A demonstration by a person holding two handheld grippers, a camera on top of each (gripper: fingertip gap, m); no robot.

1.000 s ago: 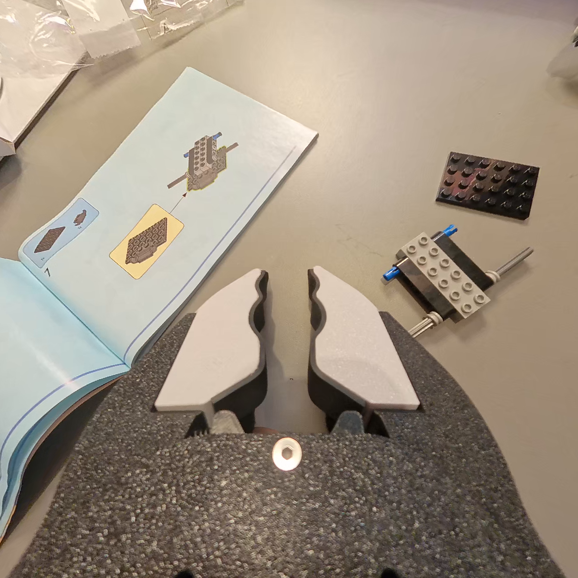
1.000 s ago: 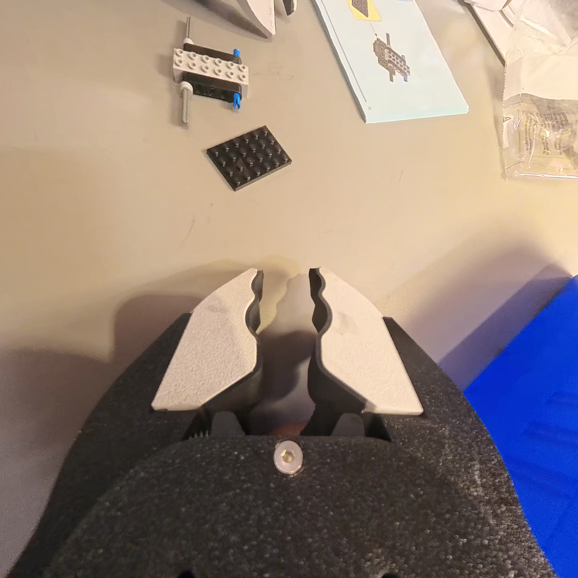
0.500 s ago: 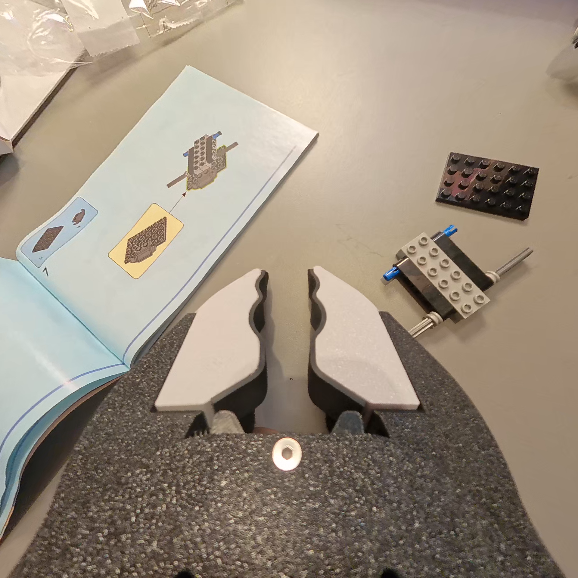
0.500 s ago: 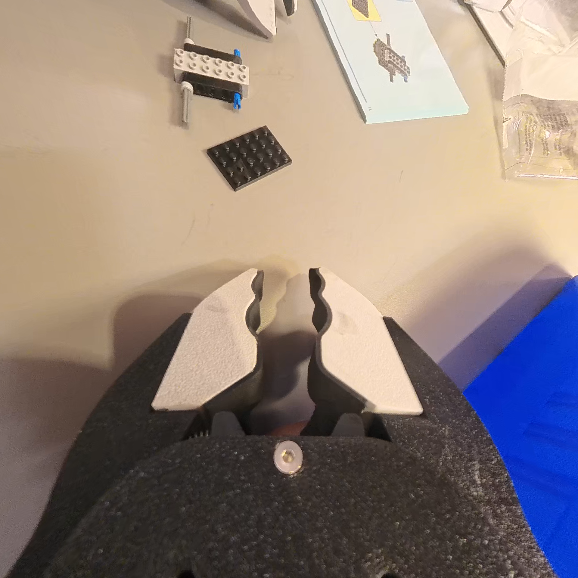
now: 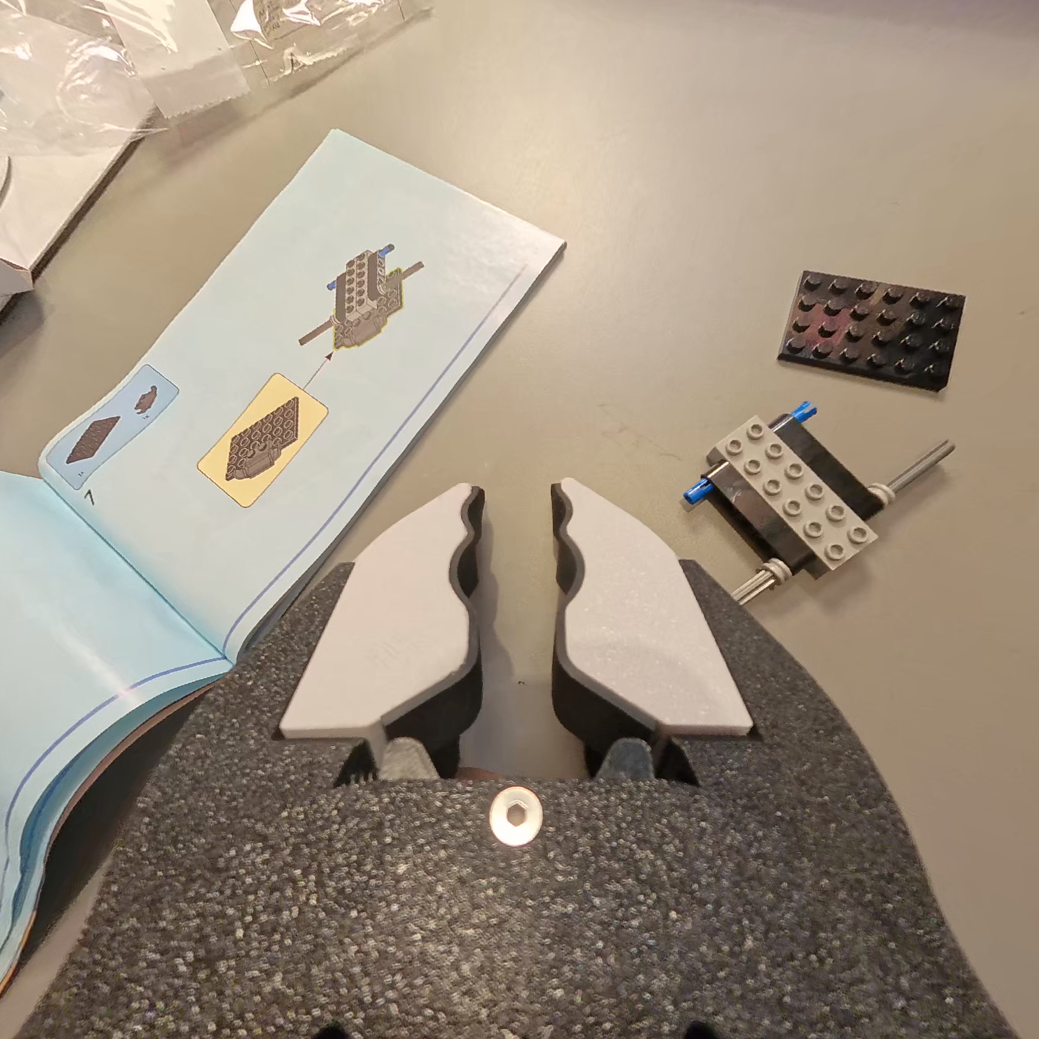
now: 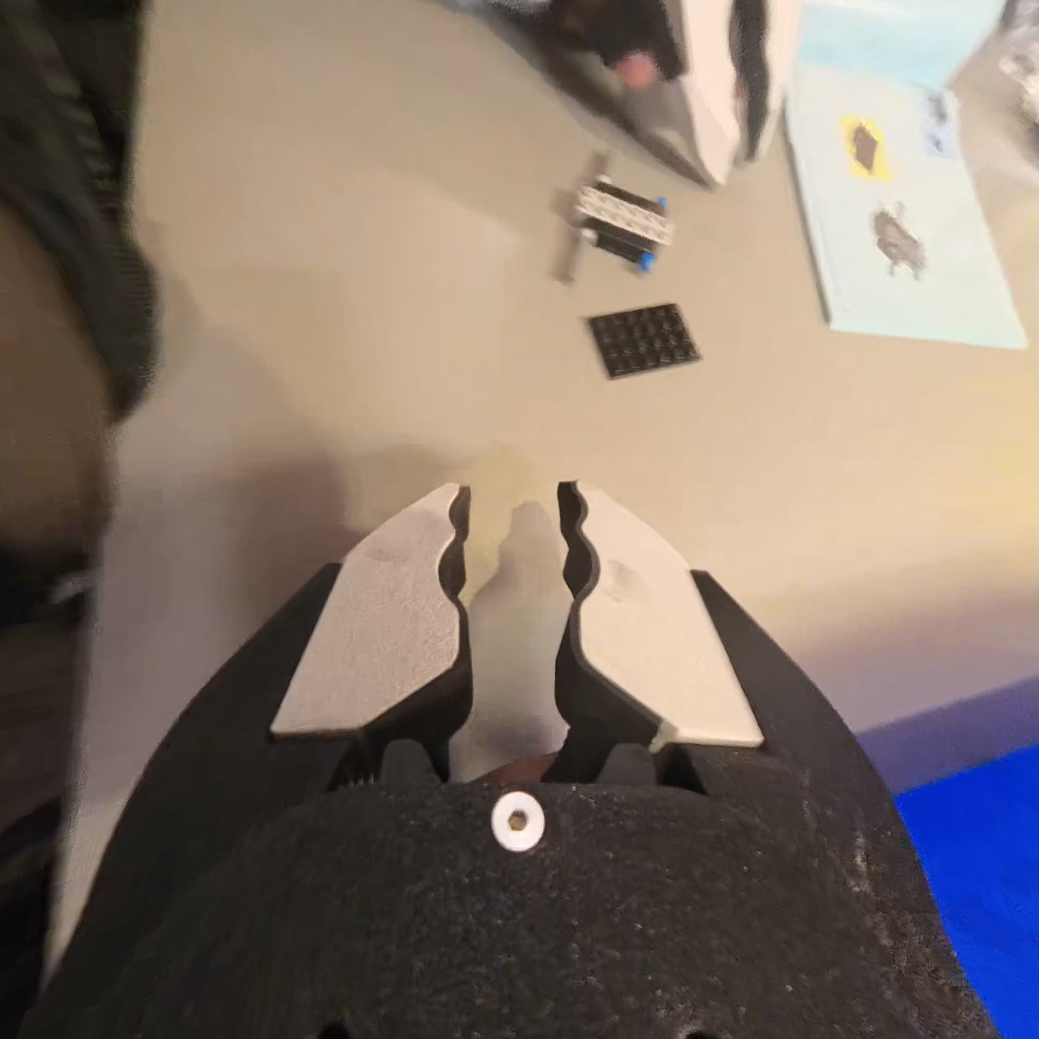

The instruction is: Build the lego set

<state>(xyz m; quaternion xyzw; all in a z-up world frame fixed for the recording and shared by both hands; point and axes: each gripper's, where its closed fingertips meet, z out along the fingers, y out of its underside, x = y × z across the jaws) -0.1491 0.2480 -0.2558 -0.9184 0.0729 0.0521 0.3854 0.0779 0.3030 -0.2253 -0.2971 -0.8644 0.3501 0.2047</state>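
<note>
My left gripper (image 5: 517,495) is open with nothing between its pads. It hovers over the table beside an open light-blue instruction booklet (image 5: 315,393). To its right lies a small brick assembly (image 5: 793,500): a grey studded brick on black pieces with blue pins and grey axles. A black studded plate (image 5: 874,329) lies beyond it. My right gripper (image 6: 514,489) is open and holds nothing, above bare table. In the blurred right wrist view the black plate (image 6: 644,346), the assembly (image 6: 621,227), the booklet (image 6: 899,225) and the left gripper (image 6: 736,84) lie ahead.
Clear plastic bags (image 5: 140,73) lie at the far left over a white box (image 5: 50,208). A blue surface (image 6: 978,877) lies at the right gripper's lower right. A person's dark sleeve and arm (image 6: 62,225) fill the left edge of the right wrist view. One gripper's finger ends stand about 25 cm off the other's. The black plate (image 6: 644,346) lies around 10 cm away from my right fingertips. Look for it in the left wrist view (image 5: 886,314) too.
The right gripper has swung quickly to the left; its view is now blurred, with plate and assembly shifted right and a person's arm in view. Its jaws opened slightly. The left gripper has hardly moved.
</note>
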